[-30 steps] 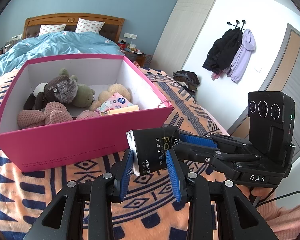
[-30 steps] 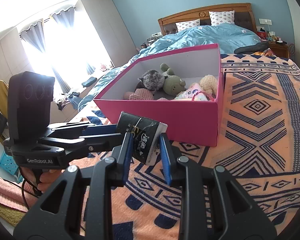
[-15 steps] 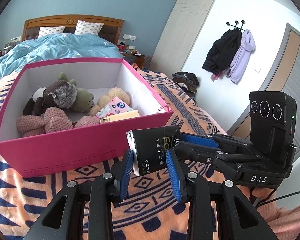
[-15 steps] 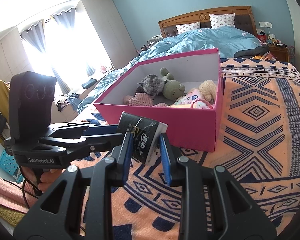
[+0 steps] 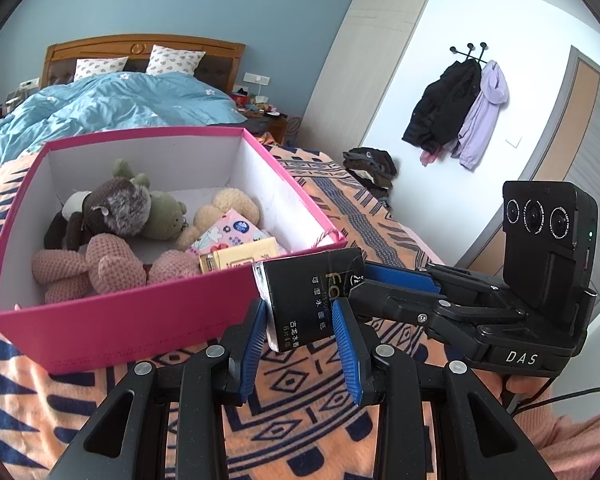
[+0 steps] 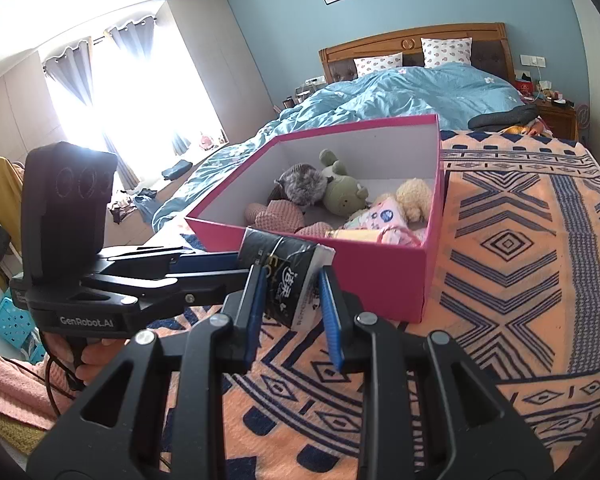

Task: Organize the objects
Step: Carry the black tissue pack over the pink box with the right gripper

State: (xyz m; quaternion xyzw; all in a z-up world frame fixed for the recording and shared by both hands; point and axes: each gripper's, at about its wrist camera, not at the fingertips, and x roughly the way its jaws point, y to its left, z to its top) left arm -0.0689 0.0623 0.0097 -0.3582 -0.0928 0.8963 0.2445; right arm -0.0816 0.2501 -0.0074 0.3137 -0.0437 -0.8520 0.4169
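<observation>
A: Left view: the left gripper (image 5: 300,312) clamps the black tissue pack (image 5: 312,300) just before the pink box (image 5: 140,316); the right gripper (image 5: 380,276) pinches its far end.

B: Right view: both grip it. Lift over the rim, then let go.

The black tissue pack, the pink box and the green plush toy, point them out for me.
black tissue pack (image 5: 308,300), left wrist view, on its printed front face.
pink box (image 5: 132,316), left wrist view, on its near outer wall.
green plush toy (image 6: 342,196), right wrist view, on its head.
</observation>
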